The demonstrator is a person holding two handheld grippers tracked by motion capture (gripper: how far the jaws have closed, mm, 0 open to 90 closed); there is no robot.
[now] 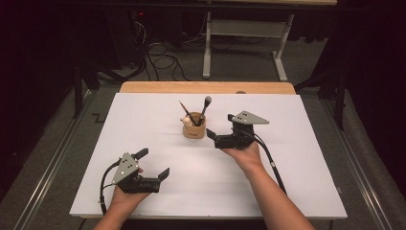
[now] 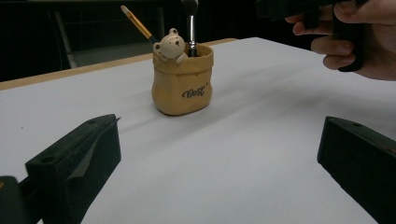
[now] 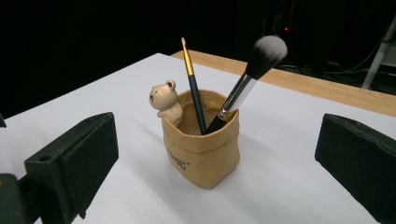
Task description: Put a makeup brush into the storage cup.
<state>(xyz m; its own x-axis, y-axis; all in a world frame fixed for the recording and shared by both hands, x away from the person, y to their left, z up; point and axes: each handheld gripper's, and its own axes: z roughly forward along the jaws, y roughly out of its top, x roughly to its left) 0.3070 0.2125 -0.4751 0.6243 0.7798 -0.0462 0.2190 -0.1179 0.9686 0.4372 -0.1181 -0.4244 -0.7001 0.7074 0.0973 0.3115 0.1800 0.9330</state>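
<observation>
High view shows the white tabletop [image 1: 143,120] with a wooden strip along its far edge. The right gripper [image 1: 221,129] sits just right of the holder, past the middle of the tabletop, its fingers spread wide and pinching nothing. The left gripper [image 1: 154,164] rests near the near edge toward the left corner, well apart from the holder, its fingers likewise spread and empty. The tan pouch-shaped holder [image 1: 194,128] stands upright near the tabletop's centre, slightly toward the far edge, with a small bear figure [image 3: 163,99] perched on its rim. Inside it lean a fluffy makeup brush [image 3: 252,74], tilted to the right in the right gripper view, and a thin dark-handled paintbrush [image 3: 192,84], standing nearly upright.
</observation>
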